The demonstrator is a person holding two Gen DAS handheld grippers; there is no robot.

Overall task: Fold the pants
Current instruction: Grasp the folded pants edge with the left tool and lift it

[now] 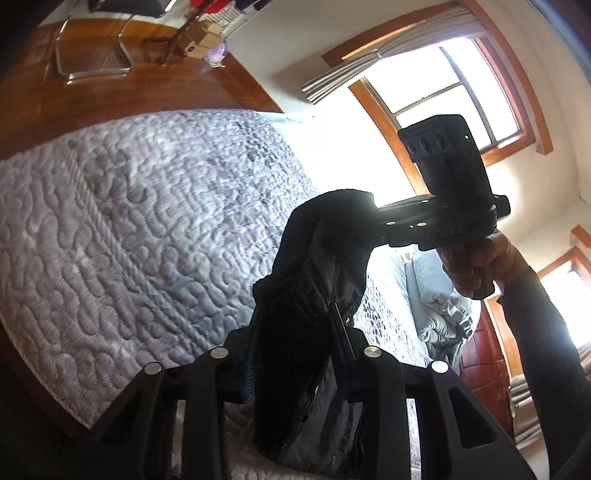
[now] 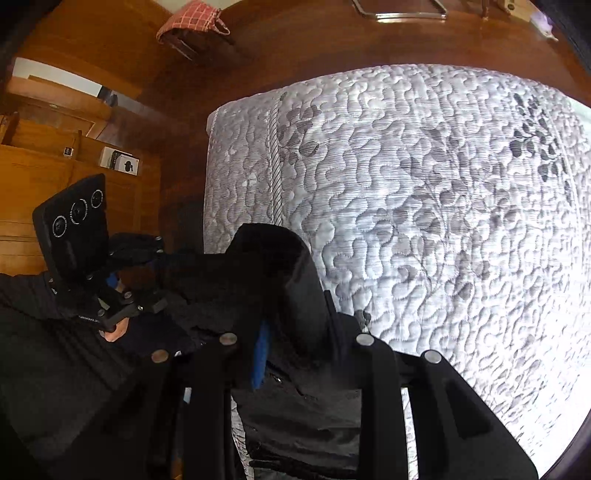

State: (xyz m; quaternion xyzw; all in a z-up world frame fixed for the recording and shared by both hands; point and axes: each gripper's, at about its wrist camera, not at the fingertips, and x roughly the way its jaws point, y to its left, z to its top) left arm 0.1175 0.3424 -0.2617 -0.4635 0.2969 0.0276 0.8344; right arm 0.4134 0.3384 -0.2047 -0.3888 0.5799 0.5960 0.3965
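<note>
Both grippers, left (image 1: 295, 332) and right (image 2: 295, 325), were matte black with round silver screws and blue pads (image 2: 261, 354). The right hand (image 1: 476, 262) showed bare skin below a dark sleeve (image 1: 546, 350).

A big white bumpy mattress (image 2: 424, 192) sits on a brown wood floor (image 2: 295, 40). A bright window (image 1: 454, 96) has a wood frame, with a red checked cloth (image 2: 192, 18) far off
</note>
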